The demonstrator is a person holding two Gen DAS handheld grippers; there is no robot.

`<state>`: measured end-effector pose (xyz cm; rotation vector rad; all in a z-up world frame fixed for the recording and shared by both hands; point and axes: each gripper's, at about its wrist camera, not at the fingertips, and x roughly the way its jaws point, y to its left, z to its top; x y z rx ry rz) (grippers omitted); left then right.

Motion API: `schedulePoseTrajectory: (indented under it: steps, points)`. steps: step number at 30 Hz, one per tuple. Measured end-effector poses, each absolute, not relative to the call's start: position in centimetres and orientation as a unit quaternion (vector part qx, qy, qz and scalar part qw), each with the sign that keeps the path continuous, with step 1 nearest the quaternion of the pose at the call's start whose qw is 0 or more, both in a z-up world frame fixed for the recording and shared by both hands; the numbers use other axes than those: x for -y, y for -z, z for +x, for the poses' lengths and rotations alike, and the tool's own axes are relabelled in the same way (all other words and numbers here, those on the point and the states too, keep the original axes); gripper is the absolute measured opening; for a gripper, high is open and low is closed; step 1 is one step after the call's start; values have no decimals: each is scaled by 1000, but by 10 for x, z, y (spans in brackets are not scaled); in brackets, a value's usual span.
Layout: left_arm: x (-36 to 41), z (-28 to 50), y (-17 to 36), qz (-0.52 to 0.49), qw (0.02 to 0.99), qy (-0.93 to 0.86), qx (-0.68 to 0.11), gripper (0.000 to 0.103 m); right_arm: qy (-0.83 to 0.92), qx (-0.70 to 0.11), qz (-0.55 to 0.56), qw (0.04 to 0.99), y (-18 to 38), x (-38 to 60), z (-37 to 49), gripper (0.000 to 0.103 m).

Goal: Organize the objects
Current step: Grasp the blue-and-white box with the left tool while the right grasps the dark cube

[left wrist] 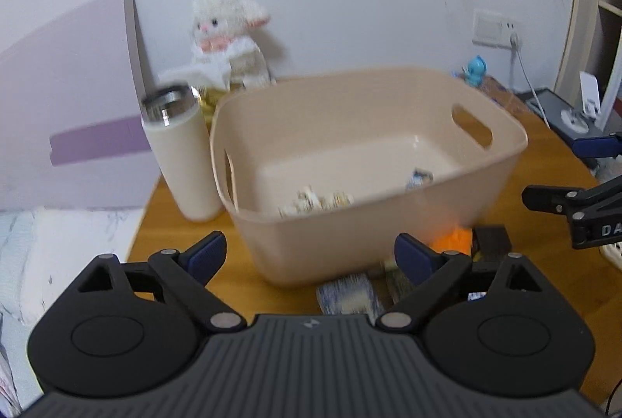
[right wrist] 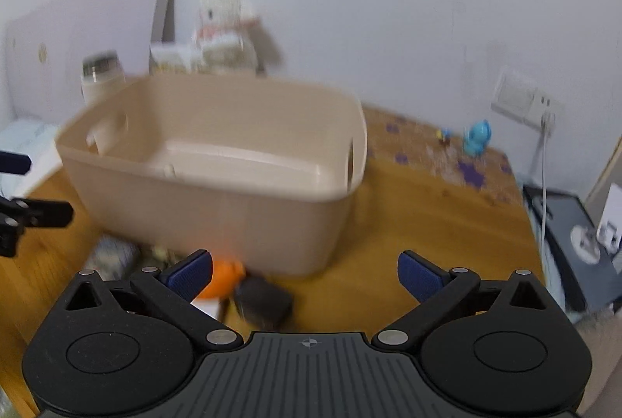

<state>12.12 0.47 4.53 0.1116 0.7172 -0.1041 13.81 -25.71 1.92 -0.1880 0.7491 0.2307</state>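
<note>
Hovering wide and empty, both tongs face the beige basket [left wrist: 373,239]; loose items lie on the desk [right wrist: 427,223] at its near wall, lower centre: the black block [right wrist: 264,301] and orange object [right wrist: 223,282] sit nearest the right tongs [right wrist: 305,276], the blue-white packet [left wrist: 346,295] between the left tongs' [left wrist: 311,258] fingers

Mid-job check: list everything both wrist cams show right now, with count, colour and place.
basket: 1, beige, table centre
small packets: a few, pale, inside basket
flask: 1, cream with steel top, left of basket
plush toy: 1, white, behind basket by wall
figurine: 1, blue, table rear right
orange object: 1, in front of basket
black block: 1, beside orange object
blue-white packet: 1, in front of basket
table: 1, wooden
left gripper: open, empty
right gripper: open, empty
</note>
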Motion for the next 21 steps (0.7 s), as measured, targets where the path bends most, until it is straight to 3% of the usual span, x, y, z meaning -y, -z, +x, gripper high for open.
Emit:
schedulePoseTrajectory:
  steps: [8,21]
  points:
    - [-4,133,3,45,913,40,-404,94,-98,-417,-49,902,35,258,150,103]
    - [-3,160,40,4,896,42,-442,94,-84,-408,-38,908,54,246,166,103]
